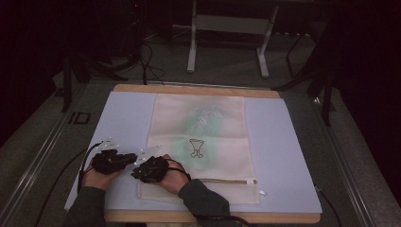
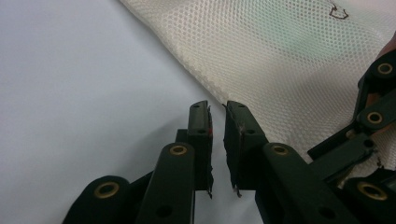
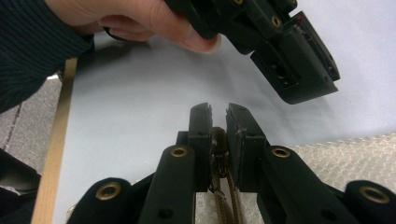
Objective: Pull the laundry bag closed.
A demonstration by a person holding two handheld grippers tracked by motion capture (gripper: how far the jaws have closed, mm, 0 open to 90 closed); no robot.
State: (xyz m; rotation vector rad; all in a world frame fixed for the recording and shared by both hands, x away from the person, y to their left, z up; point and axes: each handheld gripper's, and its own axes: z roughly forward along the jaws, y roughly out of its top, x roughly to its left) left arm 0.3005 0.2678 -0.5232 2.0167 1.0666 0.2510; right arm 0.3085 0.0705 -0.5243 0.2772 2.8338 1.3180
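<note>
A cream mesh bag (image 1: pixel 208 142) with a small dark logo lies flat on a pale blue mat (image 1: pixel 125 118). Its zipper (image 1: pixel 222 180) runs along the near end. My right gripper (image 3: pixel 218 109) is shut on the brown zipper pull (image 3: pixel 218 140) at the bag's near left corner; in the high view that right gripper (image 1: pixel 135 172) sits beside the left one. My left gripper (image 2: pixel 218 109) is shut, its tips just at the bag's (image 2: pixel 289 51) left edge over the mat, with nothing seen between them. From the right gripper view, the left gripper (image 3: pixel 332 79) hovers close above the mat.
The mat lies on a wooden table whose edge (image 3: pixel 56 149) runs close to the person's side. A white tag (image 1: pixel 262 192) sticks out at the zipper's right end. Table legs (image 1: pixel 191 52) and cables stand on the floor beyond.
</note>
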